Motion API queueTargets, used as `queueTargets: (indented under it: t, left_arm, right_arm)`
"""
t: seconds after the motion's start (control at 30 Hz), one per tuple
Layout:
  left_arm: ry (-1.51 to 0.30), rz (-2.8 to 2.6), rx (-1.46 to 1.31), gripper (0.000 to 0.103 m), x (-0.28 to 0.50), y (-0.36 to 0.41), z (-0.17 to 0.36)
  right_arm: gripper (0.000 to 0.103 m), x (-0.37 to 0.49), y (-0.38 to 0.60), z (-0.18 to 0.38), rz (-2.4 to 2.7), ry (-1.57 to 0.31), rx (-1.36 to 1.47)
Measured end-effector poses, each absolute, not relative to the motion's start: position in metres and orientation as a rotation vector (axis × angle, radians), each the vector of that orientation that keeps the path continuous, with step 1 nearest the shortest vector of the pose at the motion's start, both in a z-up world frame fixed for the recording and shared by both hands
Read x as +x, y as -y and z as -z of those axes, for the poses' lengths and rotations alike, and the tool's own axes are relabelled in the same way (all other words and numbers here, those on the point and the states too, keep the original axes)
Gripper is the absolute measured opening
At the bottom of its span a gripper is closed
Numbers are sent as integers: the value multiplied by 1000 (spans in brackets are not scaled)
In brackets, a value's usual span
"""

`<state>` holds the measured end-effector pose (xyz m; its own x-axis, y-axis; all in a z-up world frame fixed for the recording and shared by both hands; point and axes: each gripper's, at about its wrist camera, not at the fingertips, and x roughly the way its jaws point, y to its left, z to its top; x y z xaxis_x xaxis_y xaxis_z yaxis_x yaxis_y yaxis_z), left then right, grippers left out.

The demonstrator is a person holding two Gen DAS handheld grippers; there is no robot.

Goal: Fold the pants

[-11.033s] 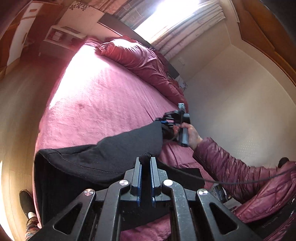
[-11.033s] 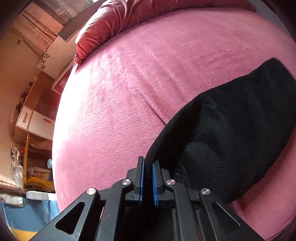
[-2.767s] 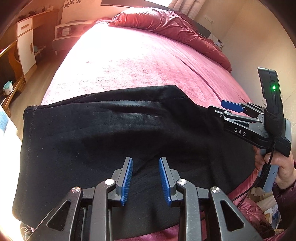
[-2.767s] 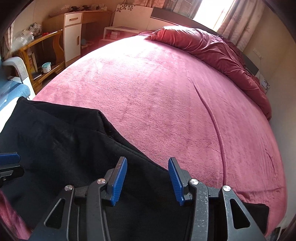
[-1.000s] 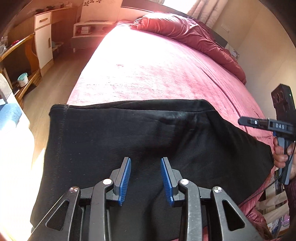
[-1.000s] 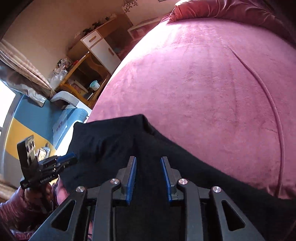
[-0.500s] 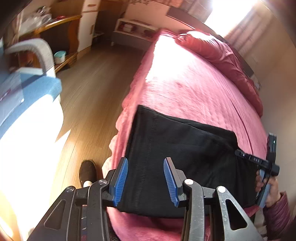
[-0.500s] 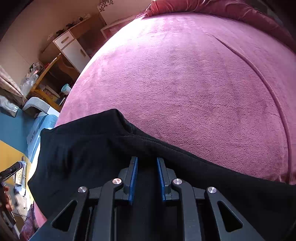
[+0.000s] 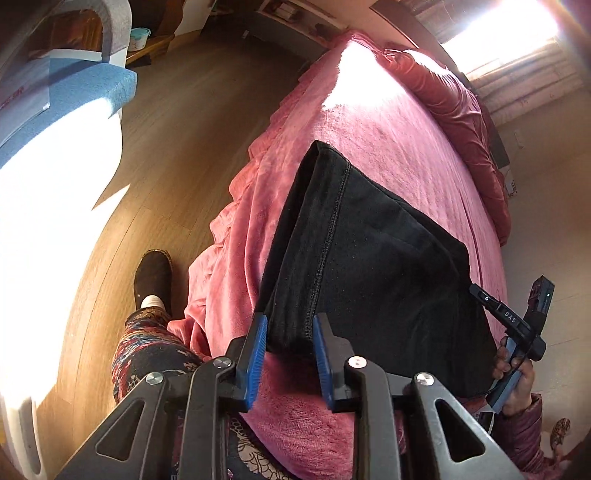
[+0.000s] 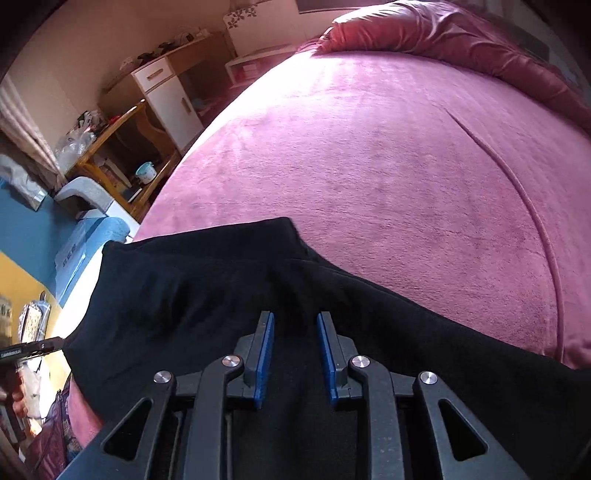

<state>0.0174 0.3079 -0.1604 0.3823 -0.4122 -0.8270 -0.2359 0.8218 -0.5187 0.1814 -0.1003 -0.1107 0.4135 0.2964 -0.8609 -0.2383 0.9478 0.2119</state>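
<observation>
Black pants (image 9: 388,266) lie folded flat across the near edge of a pink bed (image 9: 388,122). My left gripper (image 9: 289,321) hovers at their stitched left end, near the bed's edge. Its jaws are closing, with the near corner of the cloth between the blue pads (image 9: 255,354) and not visibly pinched. In the right wrist view my right gripper (image 10: 295,317) stands over the other part of the pants (image 10: 184,295). Its jaws are opening and grip no fold. The right gripper (image 9: 476,290) also shows in the left wrist view, at the pants' right edge, held in a hand.
A rumpled red duvet (image 10: 443,33) lies at the head of the bed. Left of the bed is wood floor (image 9: 166,129), with the person's shoe (image 9: 153,273) and patterned trouser leg. A blue-topped white unit (image 9: 74,85), a white cabinet (image 10: 166,96) and a wooden shelf (image 10: 122,147) stand beyond.
My left gripper has swung left from mid-pants to their hem corner at the bed's edge, and its jaws have narrowed. The right gripper's jaws have parted again after nearly shutting on the cloth.
</observation>
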Motion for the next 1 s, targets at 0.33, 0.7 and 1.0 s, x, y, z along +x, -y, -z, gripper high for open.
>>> queueTargets:
  t: [0.33, 0.7, 1.0]
  left_arm:
    - [-1152, 139, -626, 8, 17, -310, 163]
    - [-1018, 166, -640, 5, 15, -317, 140]
    - [-1189, 104, -525, 5, 25, -303, 178]
  right_arm:
    - [46, 205, -24, 111, -537, -1052, -287]
    - [2, 238, -69, 156, -564, -1120, -534]
    - [0, 255, -58, 163, -440, -1093, -423]
